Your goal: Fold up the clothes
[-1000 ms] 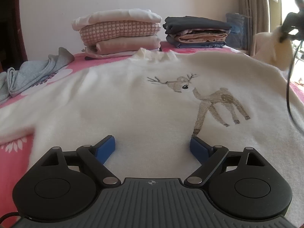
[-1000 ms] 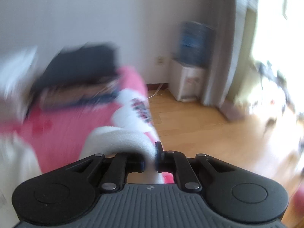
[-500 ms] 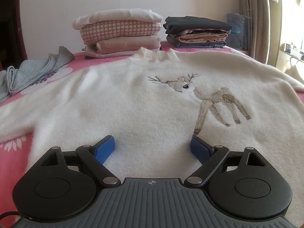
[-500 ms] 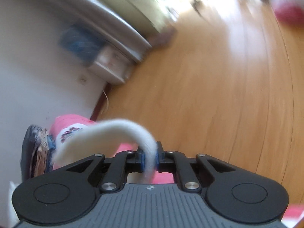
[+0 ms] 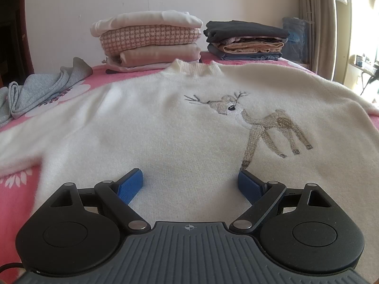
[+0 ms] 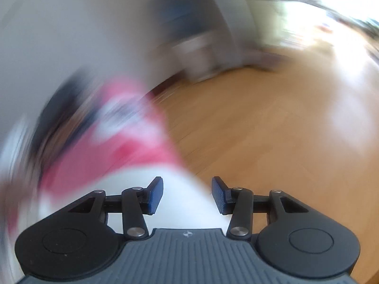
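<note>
A cream sweater (image 5: pixel 165 127) with an embroidered deer (image 5: pixel 255 123) lies face up and spread flat on the pink bedspread (image 5: pixel 14 196). My left gripper (image 5: pixel 190 183) hovers low over the sweater's lower part, open, nothing between its blue pads (image 5: pixel 131 184). The right wrist view is heavily blurred. There my right gripper (image 6: pixel 187 194) has its jaws opening, and the cream sleeve (image 6: pixel 184 203) lies under and between them, the pads not pressing on it.
Two stacks of folded clothes (image 5: pixel 149 40) (image 5: pixel 246 40) stand at the far side of the bed by the wall. A crumpled grey garment (image 5: pixel 45 90) lies at the left. To the right of the bed is wooden floor (image 6: pixel 272 130), with curtains (image 5: pixel 315 21) and a bright window beyond.
The right gripper carried the sleeve out sideways to the right, swung down beside the bed and let it go, its jaws now apart. The sweater's right shoulder has flattened. The left gripper stayed still.
</note>
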{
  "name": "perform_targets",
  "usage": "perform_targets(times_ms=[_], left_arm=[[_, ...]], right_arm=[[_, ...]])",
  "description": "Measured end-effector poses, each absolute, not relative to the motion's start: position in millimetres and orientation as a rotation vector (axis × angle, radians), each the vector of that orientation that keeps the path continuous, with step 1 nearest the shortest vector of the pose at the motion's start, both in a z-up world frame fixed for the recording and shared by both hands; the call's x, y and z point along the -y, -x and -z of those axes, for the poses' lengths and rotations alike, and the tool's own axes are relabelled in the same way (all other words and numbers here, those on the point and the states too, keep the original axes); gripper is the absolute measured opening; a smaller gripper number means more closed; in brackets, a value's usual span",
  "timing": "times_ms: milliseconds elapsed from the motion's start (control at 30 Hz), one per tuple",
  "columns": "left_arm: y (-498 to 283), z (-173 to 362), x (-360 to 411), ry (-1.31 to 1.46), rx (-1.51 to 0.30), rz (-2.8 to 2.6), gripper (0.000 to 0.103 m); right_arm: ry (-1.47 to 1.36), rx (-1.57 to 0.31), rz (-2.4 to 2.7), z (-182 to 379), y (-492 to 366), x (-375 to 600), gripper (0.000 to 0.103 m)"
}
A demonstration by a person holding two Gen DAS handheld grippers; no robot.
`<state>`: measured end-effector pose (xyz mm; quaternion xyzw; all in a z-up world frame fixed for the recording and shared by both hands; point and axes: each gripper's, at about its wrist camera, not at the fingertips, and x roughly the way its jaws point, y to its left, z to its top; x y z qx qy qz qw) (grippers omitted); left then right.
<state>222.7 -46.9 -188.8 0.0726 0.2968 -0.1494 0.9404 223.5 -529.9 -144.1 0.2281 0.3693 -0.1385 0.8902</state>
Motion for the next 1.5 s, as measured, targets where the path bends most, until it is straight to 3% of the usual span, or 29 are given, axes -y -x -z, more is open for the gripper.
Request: perform_targets(times_ms=[67, 233, 400, 533, 633, 700, 767, 800, 867, 967, 1133, 1300, 1400, 1500], left_arm=[[-222.7, 188.8, 46.8, -0.147, -0.606, 0.305, 0.089], [-222.3, 189.6, 46.1, -0.144, -0.603, 0.307, 0.089], [-222.1, 190.2, 46.4, -0.146, -0.601, 0.307, 0.09], [-222.4, 190.3, 46.0, -0.144, -0.601, 0.307, 0.09], [-221.9, 190.2, 46.0, -0.144, -0.599, 0.307, 0.09], [-222.0, 190.2, 45.6, -0.144, -0.6, 0.306, 0.09], [-221.7, 190.3, 45.7, -0.144, -0.599, 0.306, 0.09], [-221.7, 190.3, 45.7, -0.143, -0.599, 0.306, 0.09], [-221.7, 190.3, 45.6, -0.143, -0.599, 0.306, 0.09], [-222.0, 190.1, 45.6, -0.142, -0.599, 0.306, 0.09], [-221.7, 190.5, 46.0, -0.144, -0.596, 0.305, 0.09], [-222.0, 190.7, 45.9, -0.145, -0.596, 0.305, 0.09], [-222.3, 190.7, 45.6, -0.145, -0.596, 0.304, 0.09], [-222.5, 190.7, 45.2, -0.144, -0.595, 0.304, 0.09]], right_arm=[[-0.272, -0.852, 0.112, 130.4, -275.4, 493.9, 0.064], [0.122, -0.95, -0.064, 135.6, -369.8, 427.4, 0.069], [0.236, -1.05, -0.191, 150.4, -399.8, 407.5, 0.071], [0.229, -1.14, -0.215, 160.7, -418.3, 411.6, 0.093], [0.14, -1.2, -0.206, 165.5, -428.3, 421.7, 0.095], [0.118, -1.213, -0.211, 165.2, -428.1, 423.0, 0.088], [0.155, -1.179, -0.237, 160.1, -420.3, 417.4, 0.064], [0.179, -1.156, -0.253, 157.6, -414.8, 413.3, 0.056], [0.243, -1.108, -0.246, 153.8, -406.5, 403.4, 0.03], [0.365, -1.015, -0.201, 147.0, -391.8, 386.0, 0.013], [0.466, -0.831, 0.003, 138.8, -374.5, 379.4, 0.01], [0.488, -0.814, 0.142, 172.8, -386.0, 375.4, 0.01], [0.418, -0.799, 0.227, 187.1, -398.3, 382.2, 0.019], [0.205, -0.765, 0.304, 176.9, -404.6, 406.6, 0.045]])
